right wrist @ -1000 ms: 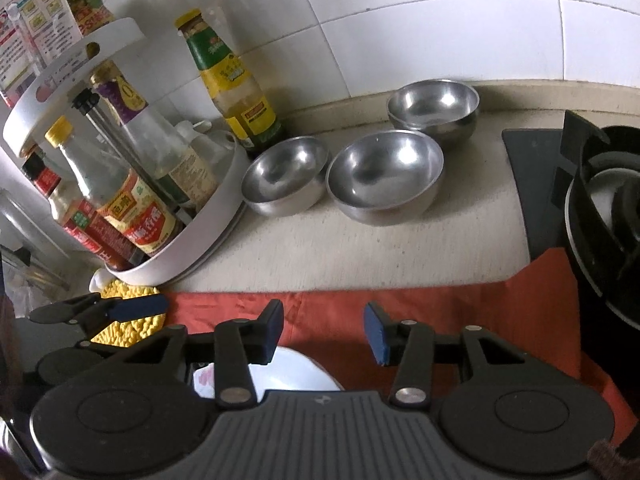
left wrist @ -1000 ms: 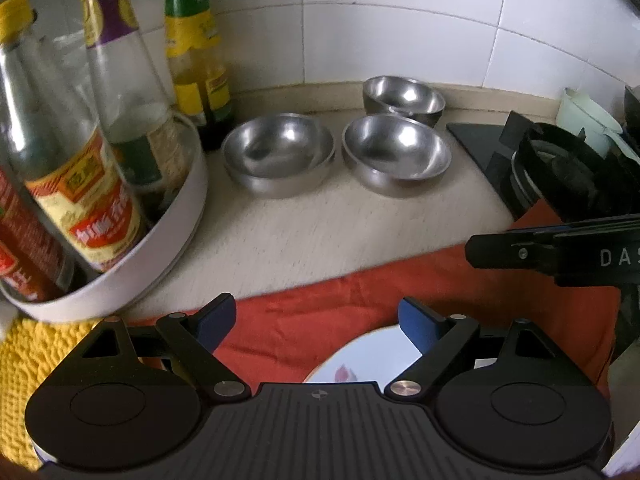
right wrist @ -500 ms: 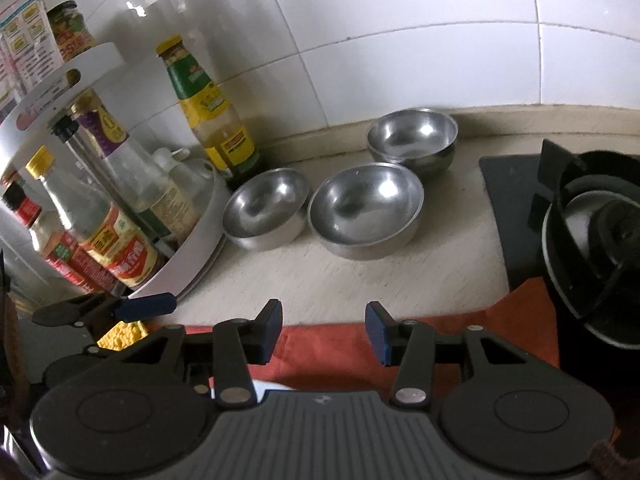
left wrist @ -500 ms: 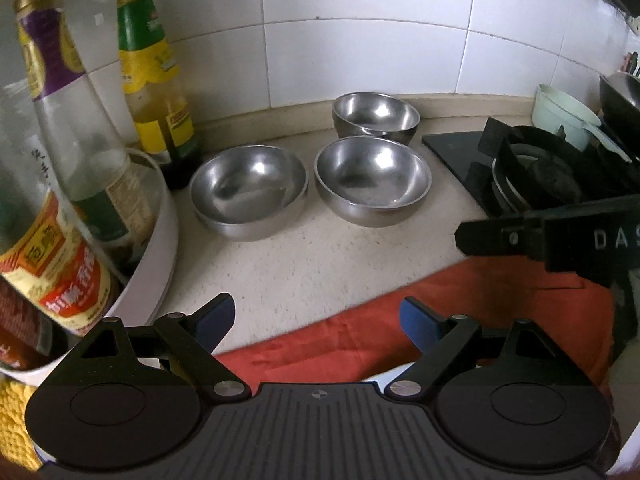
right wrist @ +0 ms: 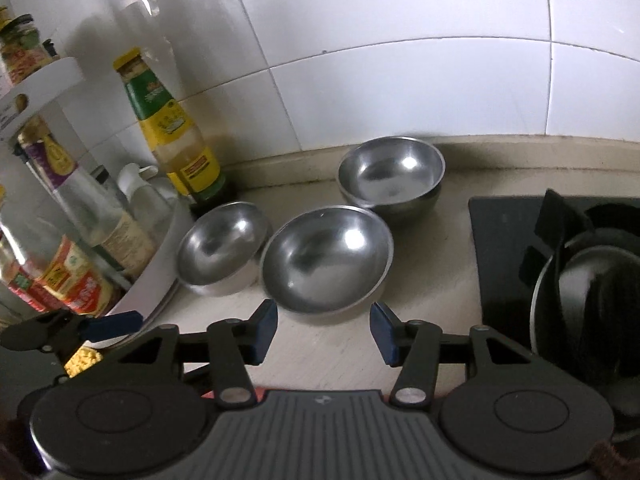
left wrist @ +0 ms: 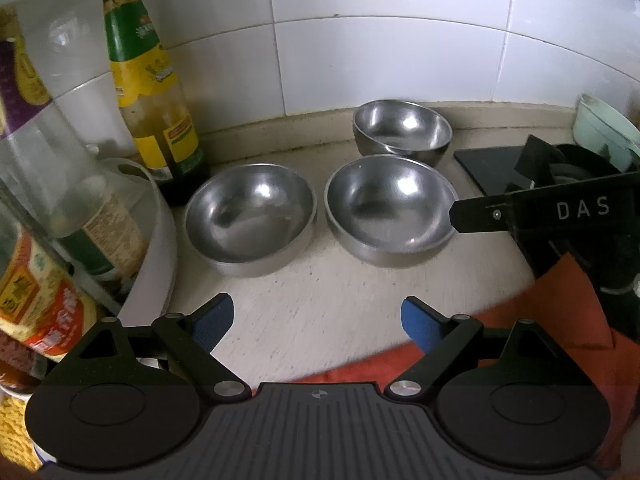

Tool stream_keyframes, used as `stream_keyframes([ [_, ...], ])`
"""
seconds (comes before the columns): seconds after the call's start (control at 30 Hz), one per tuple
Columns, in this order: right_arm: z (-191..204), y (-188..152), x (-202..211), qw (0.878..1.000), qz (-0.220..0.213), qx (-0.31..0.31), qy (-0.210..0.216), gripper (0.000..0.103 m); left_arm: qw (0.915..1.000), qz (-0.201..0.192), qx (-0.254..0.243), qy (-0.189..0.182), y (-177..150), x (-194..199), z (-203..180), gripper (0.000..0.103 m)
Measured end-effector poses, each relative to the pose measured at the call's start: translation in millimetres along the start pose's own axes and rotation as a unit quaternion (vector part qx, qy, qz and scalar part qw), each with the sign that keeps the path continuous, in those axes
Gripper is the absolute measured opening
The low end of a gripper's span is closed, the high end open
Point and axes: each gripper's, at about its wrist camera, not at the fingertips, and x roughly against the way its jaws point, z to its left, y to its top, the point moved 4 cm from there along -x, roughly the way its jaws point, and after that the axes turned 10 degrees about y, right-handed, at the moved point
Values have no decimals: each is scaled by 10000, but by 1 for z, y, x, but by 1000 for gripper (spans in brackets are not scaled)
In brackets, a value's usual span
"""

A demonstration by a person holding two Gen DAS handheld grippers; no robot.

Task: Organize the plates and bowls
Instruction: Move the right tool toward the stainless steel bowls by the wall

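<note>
The left tool (left wrist: 316,318) hangs wide open and empty over the table (left wrist: 320,304); the right tool (right wrist: 323,330), also empty, is opening its jaws. Just ahead of them sit two steel bowls (left wrist: 251,216) (right wrist: 326,258) side by side, with stacked bowls (right wrist: 392,176) beyond against the tiled wall (right wrist: 400,80).

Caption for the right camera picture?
Open right gripper, jaws opening, nears three steel bowls on the counter.
</note>
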Motion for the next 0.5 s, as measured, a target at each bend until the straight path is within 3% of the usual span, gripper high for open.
stream_keyframes([
  [0.5, -44, 27, -31, 9996, 201, 191, 93, 48, 9995, 248, 15, 198, 28, -41, -29, 95],
])
